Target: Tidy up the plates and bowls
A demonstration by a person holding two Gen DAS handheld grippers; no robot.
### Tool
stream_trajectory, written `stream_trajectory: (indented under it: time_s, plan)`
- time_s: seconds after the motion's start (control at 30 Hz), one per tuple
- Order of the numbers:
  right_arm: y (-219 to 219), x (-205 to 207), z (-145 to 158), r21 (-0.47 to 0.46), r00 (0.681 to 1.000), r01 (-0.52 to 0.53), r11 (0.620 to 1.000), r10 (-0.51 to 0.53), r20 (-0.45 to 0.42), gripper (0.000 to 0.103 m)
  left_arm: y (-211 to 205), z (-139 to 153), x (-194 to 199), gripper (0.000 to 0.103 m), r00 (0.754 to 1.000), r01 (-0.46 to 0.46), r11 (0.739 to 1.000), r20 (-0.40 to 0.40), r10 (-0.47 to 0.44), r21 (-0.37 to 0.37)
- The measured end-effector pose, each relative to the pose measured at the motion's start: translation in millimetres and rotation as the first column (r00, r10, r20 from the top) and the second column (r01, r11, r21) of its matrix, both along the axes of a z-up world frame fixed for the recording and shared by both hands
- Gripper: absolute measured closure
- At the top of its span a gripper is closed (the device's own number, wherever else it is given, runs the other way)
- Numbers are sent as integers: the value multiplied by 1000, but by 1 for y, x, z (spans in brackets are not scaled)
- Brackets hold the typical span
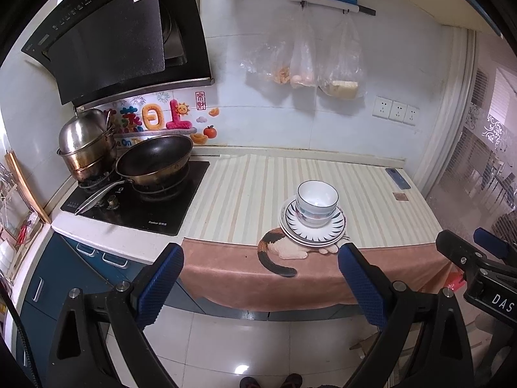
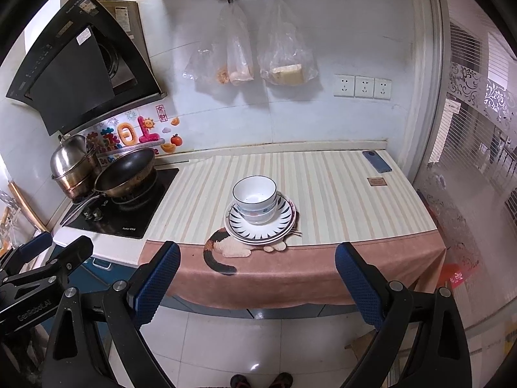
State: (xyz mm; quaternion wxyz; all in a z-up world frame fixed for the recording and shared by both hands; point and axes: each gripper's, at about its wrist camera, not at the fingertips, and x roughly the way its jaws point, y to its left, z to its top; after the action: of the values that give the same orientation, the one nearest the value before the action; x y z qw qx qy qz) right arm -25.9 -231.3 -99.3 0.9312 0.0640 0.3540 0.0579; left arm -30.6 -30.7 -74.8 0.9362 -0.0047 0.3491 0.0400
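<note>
Bowls [image 2: 255,202] sit nested on stacked plates [image 2: 260,226] near the surface's [image 2: 339,207] front edge. Both grippers, left [image 1: 260,283] and right [image 2: 257,279], hover back with jaws released; stacking looks finished, or regrasping comes next.

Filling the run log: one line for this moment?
left gripper: open | right gripper: open | bowls: stacked on plates | nothing held
</note>
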Motion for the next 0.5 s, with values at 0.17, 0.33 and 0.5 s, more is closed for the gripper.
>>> stream_trajectory:
  time_s: [0.17, 0.33, 0.5]
  plan:
    - [0, 0, 1, -2, 1000, 1, 1000, -1, 6, 4, -1, 0, -1, 5, 1000, -1, 1000, 0, 1, 0]
    - [2, -2, 0, -4, 1000, 7, 1000, -7, 6, 4, 0, 1, -1, 5, 1000, 4, 1000, -1, -4, 3]
    - [3, -2, 0, 2, 1000, 8, 1000, -8, 4, 4, 4, 4, 1, 5, 1000, 13, 1000, 0, -13, 8]
